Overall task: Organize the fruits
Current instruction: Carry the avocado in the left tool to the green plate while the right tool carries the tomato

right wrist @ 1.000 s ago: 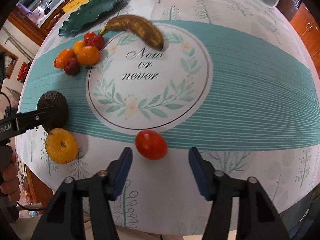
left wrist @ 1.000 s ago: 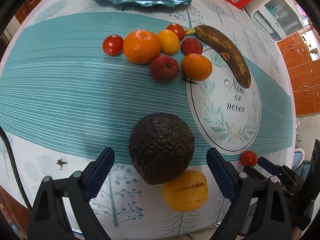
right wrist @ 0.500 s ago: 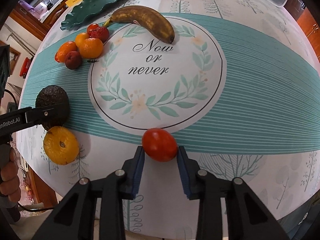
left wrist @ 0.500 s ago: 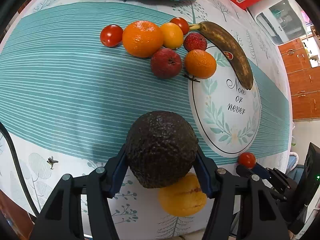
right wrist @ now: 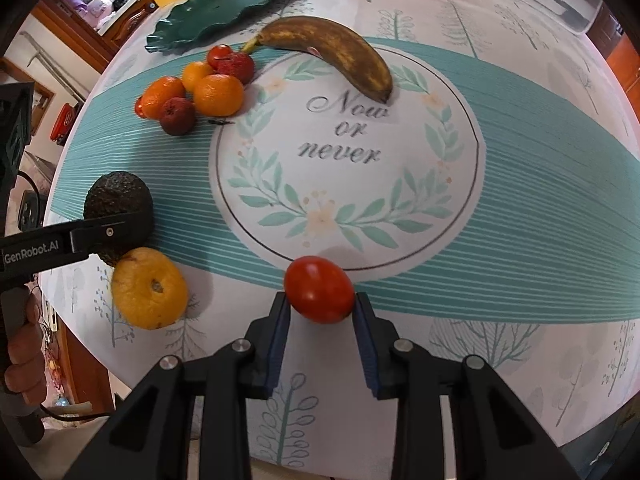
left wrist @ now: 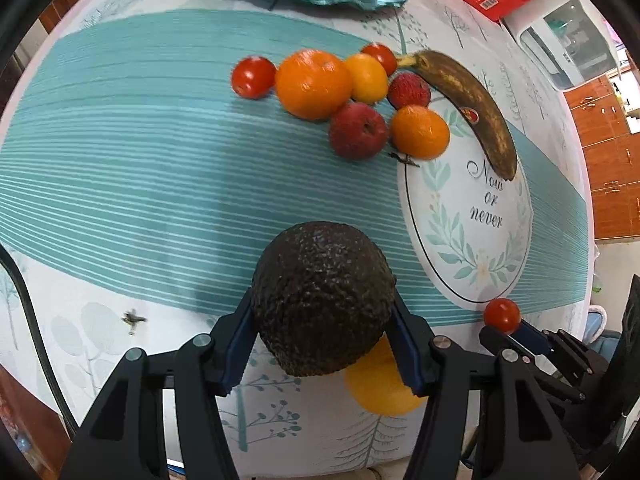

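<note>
Teal stripes run across the tablecloth, and a white circle in the middle says "Now or never". White parts of the cloth have little trees on them.

Dark and bumpy, the avocado looks almost black. The tomato is small, red, smooth and shiny.

From the left wrist view, the left gripper comes in from 6 o'clock and points toward 12 o'clock. Its blue pads press on both sides of the avocado, so it is grasping it. The avocado sits right between the fingers and covers part of a yellow fruit at 5 o'clock from it.

From the right wrist view, the right gripper also comes in from 6 o'clock. Its two pads touch the tomato on each side, so it is gripping the tomato. The tomato is at the fingertips, over the bottom edge of the white circle.

In that same view, the avocado is at 9 o'clock, with the left gripper's black arm in front of it. The yellow fruit lies just below it.

A pile of oranges and red fruits lies at 12 o'clock from the avocado. A brown banana lies at 1 o'clock. A green plate sits at the far edge.
</note>
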`<action>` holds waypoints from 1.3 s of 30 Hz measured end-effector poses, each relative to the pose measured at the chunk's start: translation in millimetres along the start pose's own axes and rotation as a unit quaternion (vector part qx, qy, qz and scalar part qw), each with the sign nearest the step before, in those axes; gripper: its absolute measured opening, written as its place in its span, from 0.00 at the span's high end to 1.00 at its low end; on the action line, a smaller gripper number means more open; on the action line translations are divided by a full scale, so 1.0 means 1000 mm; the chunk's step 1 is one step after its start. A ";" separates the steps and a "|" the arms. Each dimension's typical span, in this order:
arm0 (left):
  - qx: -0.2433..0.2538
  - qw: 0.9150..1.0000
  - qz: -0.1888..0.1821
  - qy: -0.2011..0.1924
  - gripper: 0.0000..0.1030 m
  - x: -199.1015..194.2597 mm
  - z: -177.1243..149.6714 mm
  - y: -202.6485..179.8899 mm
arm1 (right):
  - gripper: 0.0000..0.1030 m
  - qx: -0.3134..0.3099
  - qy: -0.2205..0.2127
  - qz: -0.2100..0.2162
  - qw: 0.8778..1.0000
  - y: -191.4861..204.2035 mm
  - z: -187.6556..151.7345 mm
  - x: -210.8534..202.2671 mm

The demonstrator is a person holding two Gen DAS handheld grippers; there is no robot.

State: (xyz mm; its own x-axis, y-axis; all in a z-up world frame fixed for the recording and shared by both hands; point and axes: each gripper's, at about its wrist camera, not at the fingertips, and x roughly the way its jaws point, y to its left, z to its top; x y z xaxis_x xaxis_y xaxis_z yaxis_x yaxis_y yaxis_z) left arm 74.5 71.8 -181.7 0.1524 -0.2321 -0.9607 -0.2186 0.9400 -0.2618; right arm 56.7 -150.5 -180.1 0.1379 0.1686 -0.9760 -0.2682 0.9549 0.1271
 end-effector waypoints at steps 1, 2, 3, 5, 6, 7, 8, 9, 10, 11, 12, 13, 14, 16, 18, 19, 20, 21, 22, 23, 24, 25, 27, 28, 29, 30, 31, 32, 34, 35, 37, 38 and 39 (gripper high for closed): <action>0.002 1.000 0.003 -0.004 0.43 -0.003 0.000 0.000 | 0.69 -0.002 -0.002 0.001 1.000 0.002 0.002 -0.002; 0.005 1.000 0.008 -0.010 0.43 -0.006 0.001 0.000 | 0.69 -0.006 -0.005 0.001 1.000 0.005 0.006 -0.003; 0.008 1.000 0.011 -0.017 0.43 -0.010 0.002 -0.001 | 0.69 -0.009 -0.008 0.001 1.000 0.008 0.009 -0.004; 0.012 1.000 0.012 -0.025 0.43 -0.018 0.004 -0.002 | 0.69 -0.018 -0.019 0.002 1.000 0.014 0.017 -0.012; 0.014 0.999 0.012 -0.029 0.43 -0.021 0.005 -0.002 | 0.69 -0.021 -0.024 0.005 0.999 0.018 0.021 -0.015; 0.018 0.999 0.013 -0.035 0.43 -0.027 0.006 -0.003 | 0.69 -0.023 -0.028 0.008 0.999 0.022 0.026 -0.017; 0.021 0.999 0.014 -0.040 0.43 -0.031 0.008 -0.005 | 0.69 -0.027 -0.036 0.014 0.999 0.026 0.032 -0.023; 0.026 0.998 0.017 -0.047 0.43 -0.037 0.010 -0.006 | 0.69 -0.029 -0.040 0.017 0.999 0.030 0.036 -0.027; 0.029 0.998 0.019 -0.052 0.43 -0.041 0.011 -0.007 | 0.69 -0.032 -0.046 0.021 0.998 0.034 0.041 -0.031; 0.034 0.997 0.021 -0.060 0.43 -0.048 0.013 -0.009 | 0.69 -0.037 -0.054 0.027 0.998 0.038 0.048 -0.038; 0.037 0.997 0.023 -0.066 0.43 -0.053 0.016 -0.010 | 0.69 -0.041 -0.060 0.031 0.997 0.043 0.053 -0.043; 0.039 0.996 0.025 -0.073 0.43 -0.061 0.019 -0.008 | 0.69 -0.048 -0.070 0.034 0.996 0.048 0.061 -0.052; 0.042 0.995 0.027 -0.082 0.43 -0.069 0.022 -0.008 | 0.69 -0.054 -0.078 0.035 0.995 0.057 0.069 -0.056; 0.045 0.994 0.032 -0.096 0.43 -0.083 0.029 -0.007 | 0.69 -0.065 -0.095 0.038 0.993 0.064 0.081 -0.072; 0.047 0.992 0.040 -0.112 0.43 -0.097 0.036 -0.006 | 0.69 -0.075 -0.112 0.042 0.990 0.071 0.095 -0.091; 0.048 0.991 0.043 -0.121 0.43 -0.105 0.039 -0.005 | 0.69 -0.079 -0.120 0.045 0.989 0.073 0.101 -0.099; 0.049 0.989 0.048 -0.130 0.43 -0.114 0.044 -0.004 | 0.69 -0.083 -0.127 0.048 0.987 0.075 0.111 -0.108; 0.051 0.988 0.051 -0.137 0.43 -0.121 0.047 -0.002 | 0.69 -0.085 -0.135 0.050 0.986 0.077 0.120 -0.116; 0.052 0.987 0.055 -0.145 0.43 -0.129 0.052 -0.002 | 0.69 -0.087 -0.142 0.051 0.985 0.078 0.129 -0.124; 0.053 0.985 0.058 -0.154 0.43 -0.138 0.058 0.000 | 0.69 -0.089 -0.151 0.051 0.983 0.080 0.139 -0.134; 0.054 0.984 0.061 -0.161 0.43 -0.145 0.063 0.001 | 0.69 -0.090 -0.159 0.050 0.982 0.081 0.149 -0.142; 0.055 0.982 0.064 -0.169 0.43 -0.151 0.069 0.000 | 0.69 -0.092 -0.165 0.050 0.981 0.081 0.155 -0.147; 0.057 0.978 0.070 -0.186 0.43 -0.168 0.082 0.000 | 0.69 -0.097 -0.181 0.046 0.978 0.084 0.176 -0.163; 0.058 0.977 0.071 -0.192 0.43 -0.174 0.086 0.000 | 0.69 -0.100 -0.192 0.040 0.976 0.086 0.188 -0.171; 0.058 0.975 0.076 -0.203 0.43 -0.183 0.095 0.000 | 0.69 -0.102 -0.201 0.032 0.974 0.088 0.198 -0.177; 0.058 0.973 0.079 -0.209 0.43 -0.187 0.100 -0.001 | 0.69 -0.104 -0.208 0.027 0.972 0.089 0.205 -0.181; 0.059 0.971 0.082 -0.218 0.43 -0.193 0.105 -0.001 | 0.69 -0.104 -0.218 0.019 0.970 0.091 0.217 -0.186; 0.059 0.968 0.087 -0.226 0.43 -0.198 0.113 -0.002 | 0.69 -0.103 -0.222 0.015 0.969 0.092 0.226 -0.189; 0.059 0.964 0.090 -0.242 0.43 -0.207 0.125 -0.004 | 0.69 -0.102 -0.227 0.009 0.968 0.092 0.245 -0.189; 0.056 0.962 0.092 -0.249 0.43 -0.211 0.132 -0.006 | 0.69 -0.102 -0.227 0.008 0.968 0.092 0.254 -0.188; 0.051 0.960 0.092 -0.260 0.43 -0.213 0.142 -0.007 | 0.69 -0.099 -0.221 0.007 0.970 0.092 0.270 -0.181; 0.049 0.958 0.091 -0.266 0.43 -0.211 0.148 -0.008 | 0.69 -0.097 -0.214 0.007 0.972 0.092 0.277 -0.173; 0.048 0.958 0.091 -0.267 0.43 -0.209 0.152 -0.009 | 0.69 -0.096 -0.207 0.007 0.974 0.092 0.282 -0.165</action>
State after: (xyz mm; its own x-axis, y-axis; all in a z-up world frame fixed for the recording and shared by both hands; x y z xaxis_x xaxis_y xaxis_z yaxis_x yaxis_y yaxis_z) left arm 191.4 149.7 35.3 0.5970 0.0753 -0.7987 -0.2020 0.9776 -0.0589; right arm 278.4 -21.4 42.5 0.4941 0.3030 -0.8149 -0.4401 0.8955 0.0661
